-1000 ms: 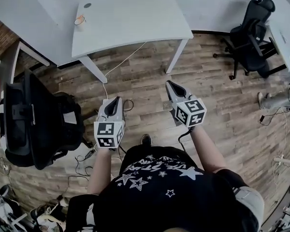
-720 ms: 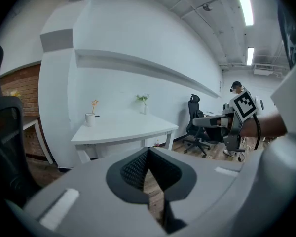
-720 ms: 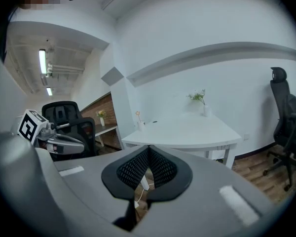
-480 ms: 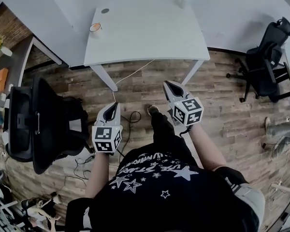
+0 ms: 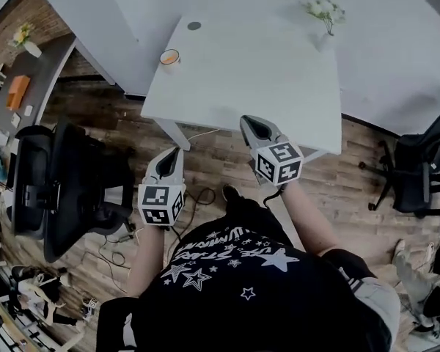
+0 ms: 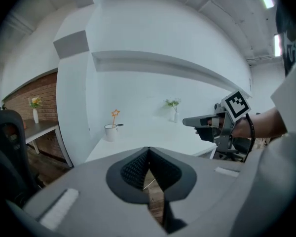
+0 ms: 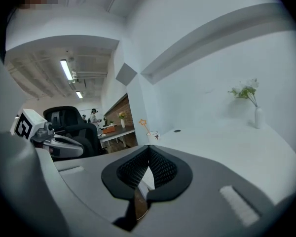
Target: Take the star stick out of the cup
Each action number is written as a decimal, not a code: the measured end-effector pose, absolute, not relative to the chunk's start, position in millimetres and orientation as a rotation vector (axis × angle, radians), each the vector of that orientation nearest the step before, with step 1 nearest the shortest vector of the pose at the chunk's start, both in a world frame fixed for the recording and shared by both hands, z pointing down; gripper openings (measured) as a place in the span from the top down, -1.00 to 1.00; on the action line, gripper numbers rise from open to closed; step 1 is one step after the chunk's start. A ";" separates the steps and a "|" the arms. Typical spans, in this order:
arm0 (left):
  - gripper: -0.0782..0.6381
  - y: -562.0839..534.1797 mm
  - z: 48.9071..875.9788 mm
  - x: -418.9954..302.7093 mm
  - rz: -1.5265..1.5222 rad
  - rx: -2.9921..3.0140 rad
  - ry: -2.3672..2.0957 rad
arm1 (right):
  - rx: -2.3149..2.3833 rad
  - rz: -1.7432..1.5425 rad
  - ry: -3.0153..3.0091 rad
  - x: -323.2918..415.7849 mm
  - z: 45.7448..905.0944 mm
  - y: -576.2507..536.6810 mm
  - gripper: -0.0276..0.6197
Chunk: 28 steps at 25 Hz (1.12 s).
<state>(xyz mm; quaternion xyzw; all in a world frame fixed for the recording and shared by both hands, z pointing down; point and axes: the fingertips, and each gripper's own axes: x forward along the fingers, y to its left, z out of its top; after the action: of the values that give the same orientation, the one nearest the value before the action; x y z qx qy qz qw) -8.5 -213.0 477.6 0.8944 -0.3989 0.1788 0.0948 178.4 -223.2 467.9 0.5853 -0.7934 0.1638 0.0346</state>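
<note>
**A:** What's the biggest thing there?

**B:** A white table (image 5: pixel 279 79) against a white wall, standing on a wood floor (image 5: pixel 205 149). A black left chair (image 5: pixel 66 189) sits off one side and a right chair (image 5: pixel 425 171) off the other.

**A:** And the grippers?

**B:** The left gripper (image 5: pixel 174 152) hangs over the floor, short of the table's near edge. Its jaws are pressed together with nothing between them. The right gripper (image 5: pixel 248 121) is over the near edge, clenched too and just as empty.

**A:** Any small things on the table?

**B:** A vase (image 5: pixel 324 41) with white flowers at the far right, by the wall. The cup (image 5: pixel 169 59) is near the far left corner, close to the edge.

**A:** Where is the star stick?

**B:** The star stick (image 6: pixel 115 116) stands in the cup, leaning a little, with its orange star above the rim. Both grippers are well apart from it, and they point roughly toward the table.
</note>
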 end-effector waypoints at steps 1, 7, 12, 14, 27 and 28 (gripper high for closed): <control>0.78 -221.9 478.6 -11.2 0.529 2.629 -1.215 | 1.768 0.495 -2.454 176.1 467.1 -237.7 0.86; 0.78 -274.3 477.3 -26.5 0.486 2.502 -1.404 | 1.562 0.444 -2.536 156.6 466.8 -315.8 0.86; 0.78 -305.7 473.7 -40.0 0.452 2.424 -1.534 | 1.416 0.397 -2.569 133.3 473.6 -370.7 0.86; 0.78 -315.1 475.4 -45.2 0.441 2.388 -1.574 | 1.358 0.381 -2.575 123.1 478.5 -390.2 0.82; 0.78 -357.3 493.9 -74.5 0.452 2.249 -1.662 | 1.292 0.233 -2.526 66.3 506.1 -481.6 0.53; 0.78 -359.8 494.5 -75.6 0.450 2.242 -1.666 | 1.293 0.202 -2.516 63.3 507.6 -486.2 0.53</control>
<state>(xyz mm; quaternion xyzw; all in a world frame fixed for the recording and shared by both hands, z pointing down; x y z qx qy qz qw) -75.6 -359.8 494.5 0.7827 -0.5818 0.1571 0.1556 63.3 -486.2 507.6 0.4504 -0.8769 0.0705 0.1521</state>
